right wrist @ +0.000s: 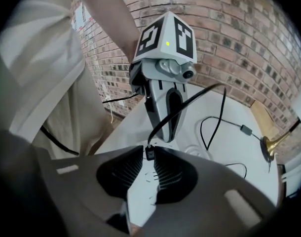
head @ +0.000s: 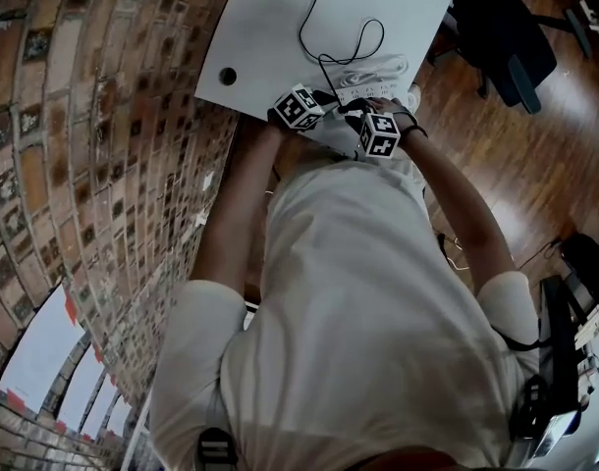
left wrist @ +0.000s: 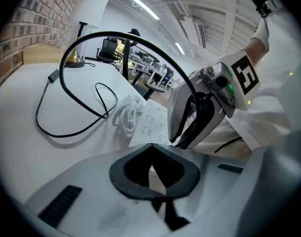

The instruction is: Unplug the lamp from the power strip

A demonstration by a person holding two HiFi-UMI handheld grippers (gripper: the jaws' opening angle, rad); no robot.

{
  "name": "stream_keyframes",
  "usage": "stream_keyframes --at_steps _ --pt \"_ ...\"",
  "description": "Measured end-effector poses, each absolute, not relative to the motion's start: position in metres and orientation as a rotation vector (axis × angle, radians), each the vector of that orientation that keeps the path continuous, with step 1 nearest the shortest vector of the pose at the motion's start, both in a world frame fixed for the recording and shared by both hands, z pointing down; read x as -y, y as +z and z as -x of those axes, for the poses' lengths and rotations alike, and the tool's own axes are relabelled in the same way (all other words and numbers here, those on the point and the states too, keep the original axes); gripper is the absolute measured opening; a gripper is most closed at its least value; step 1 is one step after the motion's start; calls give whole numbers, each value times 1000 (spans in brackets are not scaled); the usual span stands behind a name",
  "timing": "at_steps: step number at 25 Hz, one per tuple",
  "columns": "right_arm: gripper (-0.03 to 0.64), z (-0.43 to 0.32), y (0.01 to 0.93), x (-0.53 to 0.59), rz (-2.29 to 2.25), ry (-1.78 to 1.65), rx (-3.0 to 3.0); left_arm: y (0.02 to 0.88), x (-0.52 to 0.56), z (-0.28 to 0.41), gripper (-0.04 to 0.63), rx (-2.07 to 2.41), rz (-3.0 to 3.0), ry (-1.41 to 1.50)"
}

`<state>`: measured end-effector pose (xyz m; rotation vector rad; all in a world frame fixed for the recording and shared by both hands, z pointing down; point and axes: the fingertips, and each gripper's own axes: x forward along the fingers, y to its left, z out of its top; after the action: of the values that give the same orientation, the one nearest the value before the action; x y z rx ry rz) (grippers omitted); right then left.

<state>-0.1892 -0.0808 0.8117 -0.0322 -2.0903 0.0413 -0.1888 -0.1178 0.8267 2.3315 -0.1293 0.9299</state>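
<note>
One plug (right wrist: 149, 153) pinched by right gripper (right wrist: 149, 151).

Count of items visible, by kind.

- Grippers, two: left gripper (left wrist: 150, 154) and right gripper (right wrist: 149, 158).
- Marker cubes (head: 298, 107), two, one per gripper.
- White table (head: 280, 27), one, with one round cable hole (head: 227, 76).
- Power strip (left wrist: 151, 125), one; its socket openings are too small to count.
- Coil of white cord (left wrist: 127, 115), one.
- Black cord (head: 309, 27), one, with one inline switch (left wrist: 53, 75) and one black plug (right wrist: 149, 152).
- Lamp (left wrist: 94, 11), one, comprising one white shade and one brass base.
- Person (head: 368, 322), one.
- Black office chair (head: 501, 32), one.
</note>
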Motion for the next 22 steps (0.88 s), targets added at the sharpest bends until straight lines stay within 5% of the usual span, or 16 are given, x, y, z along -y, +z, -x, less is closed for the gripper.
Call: stream_keyframes --at_steps 22 --pt "24 199 804 84 50 11 2091 846 118 183 2 52 -2482 1048"
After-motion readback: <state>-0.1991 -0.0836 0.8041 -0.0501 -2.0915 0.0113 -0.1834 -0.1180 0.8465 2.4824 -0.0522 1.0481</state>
